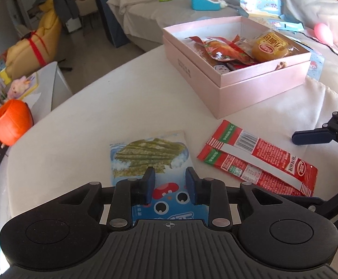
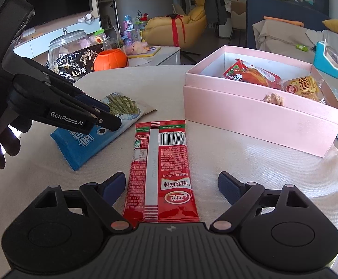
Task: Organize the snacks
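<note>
A blue seaweed snack packet [image 1: 149, 154] lies on the white table. My left gripper [image 1: 170, 184] is open just above its near half, one finger on each side of the packet's middle; the right wrist view shows it [image 2: 109, 118] low over the packet [image 2: 85, 144]. Two red snack packets [image 1: 257, 157] lie side by side to the right. My right gripper [image 2: 171, 189] is open wide, its fingers astride the red packet [image 2: 163, 171]. A pink box [image 1: 238, 69] [image 2: 259, 114] behind holds several snacks, among them a red packet [image 2: 252, 74] and a yellow bun pack [image 1: 271, 46].
An orange pumpkin pot [image 1: 12, 125] and a dark box [image 2: 80, 64] stand at the table's left edge. A glass jar [image 2: 64, 48] is behind them. A grey sofa [image 1: 150, 9] with a blue toy [image 1: 203, 0] lies beyond the pink box.
</note>
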The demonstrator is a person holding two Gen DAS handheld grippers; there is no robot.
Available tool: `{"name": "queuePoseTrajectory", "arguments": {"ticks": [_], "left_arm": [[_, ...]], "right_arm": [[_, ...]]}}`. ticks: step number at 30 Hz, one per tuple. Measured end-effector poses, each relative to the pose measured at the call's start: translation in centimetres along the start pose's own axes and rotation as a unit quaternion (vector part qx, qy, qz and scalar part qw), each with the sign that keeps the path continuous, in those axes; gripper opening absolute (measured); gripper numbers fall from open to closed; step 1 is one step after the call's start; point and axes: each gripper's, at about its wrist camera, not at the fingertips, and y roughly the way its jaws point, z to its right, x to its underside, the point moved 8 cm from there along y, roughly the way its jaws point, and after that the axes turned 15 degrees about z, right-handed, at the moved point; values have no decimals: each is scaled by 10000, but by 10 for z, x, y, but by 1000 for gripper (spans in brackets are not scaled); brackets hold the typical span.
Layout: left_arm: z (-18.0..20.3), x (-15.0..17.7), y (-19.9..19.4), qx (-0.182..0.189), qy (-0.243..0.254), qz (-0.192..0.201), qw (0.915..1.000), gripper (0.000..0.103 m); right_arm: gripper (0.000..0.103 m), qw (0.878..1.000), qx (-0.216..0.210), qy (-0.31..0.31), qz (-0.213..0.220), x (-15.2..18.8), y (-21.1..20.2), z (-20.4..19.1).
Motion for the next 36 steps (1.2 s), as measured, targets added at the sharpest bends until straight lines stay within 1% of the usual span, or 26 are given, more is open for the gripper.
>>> {"name": "queuePoseTrajectory", "arguments": {"ticks": [2,4,5,8,9,11,13,17,23,25,26,28,29,32,36], "left_arm": [[-1,0,0,47,-36,20,10000,33],[-5,-1,0,7,-101,50,9999,36],[-7,-1,0,-81,-34,81,9999,36],[-17,-2,1,-552,252,192,9980,38],[-19,-1,1,-603,245,191,9977,38],[-22,0,1,-532,45,188,9984,34],[-22,0,2,-467,-49,201,9987,33],[-17,-4,6,-41,-496,197,9986,33],[-8,-5,6,-48,-347,196,9992,33],[-5,-4,3,-62,-261,148,9995,35],[-3,-3,0,-137,-115,118,9998,38],[-2,-3,-7,-457,279,133,9985,36],[-1,-3,-10,-503,354,151,9980,35],[7,-3,-14,-182,67,76,9998,38],[19,4,-5,-85,86,-137,9998,38]], "right_arm": [[88,10000,-1,4,1,0,0,0],[88,10000,0,2,1,0,0,0],[88,10000,0,2,1,0,0,0],[88,10000,1,4,2,0,0,0],[88,10000,1,2,0,0,0,0],[88,10000,3,-5,-1,0,0,0],[88,10000,7,-12,-2,0,0,0],[88,10000,7,-12,-3,1,0,0],[88,10000,6,-12,-3,1,0,0],[88,10000,5,-9,-2,0,0,0],[88,10000,5,-8,-2,1,0,0],[88,10000,6,-10,-3,1,0,0],[88,10000,7,-12,-3,1,0,0],[88,10000,5,-9,-3,0,0,0],[88,10000,5,-10,-3,0,0,0]]}}
